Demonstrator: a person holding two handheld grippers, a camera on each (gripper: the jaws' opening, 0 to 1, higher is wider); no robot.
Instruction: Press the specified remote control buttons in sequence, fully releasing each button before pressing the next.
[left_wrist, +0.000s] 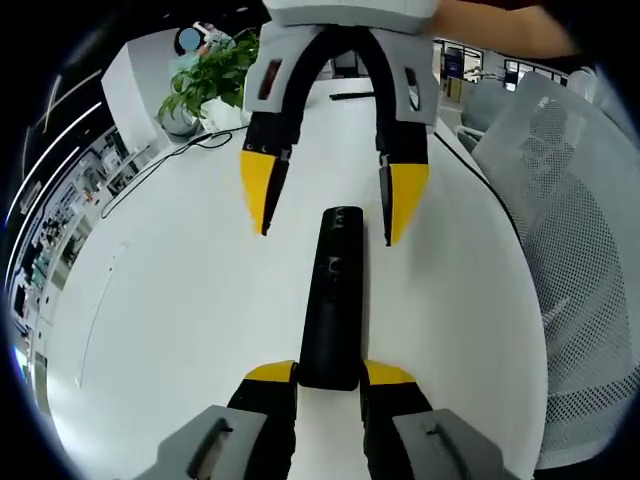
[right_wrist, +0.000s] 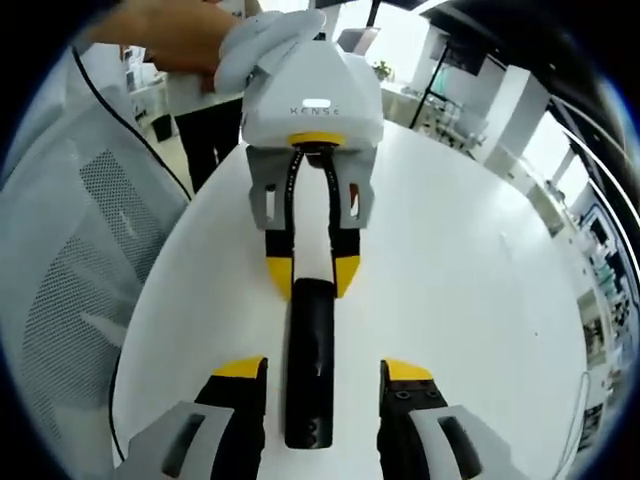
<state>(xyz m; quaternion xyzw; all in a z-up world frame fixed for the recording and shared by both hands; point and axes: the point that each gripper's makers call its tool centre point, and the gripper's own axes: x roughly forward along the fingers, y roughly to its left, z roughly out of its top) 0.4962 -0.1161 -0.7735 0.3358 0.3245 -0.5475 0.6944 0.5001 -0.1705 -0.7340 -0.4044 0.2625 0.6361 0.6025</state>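
A long black remote control (left_wrist: 332, 300) lies lengthwise on the white table (left_wrist: 170, 300). In the left gripper view, my left gripper (left_wrist: 328, 375) is shut on its near end, one yellow tip on each side. My right gripper (left_wrist: 332, 205) faces it from the far side, open, its tips hanging just past the remote's button end. In the right gripper view the remote (right_wrist: 310, 360) runs between the spread jaws of my right gripper (right_wrist: 323, 372) without touching them. My left gripper (right_wrist: 312, 275) clamps the far end there.
A potted plant (left_wrist: 205, 75) and a black cable (left_wrist: 150, 170) sit at the table's far left. A white mesh chair (left_wrist: 570, 250) stands along the table's edge, chair (right_wrist: 70, 260) also in the right gripper view. A hand (right_wrist: 170, 35) holds the left gripper.
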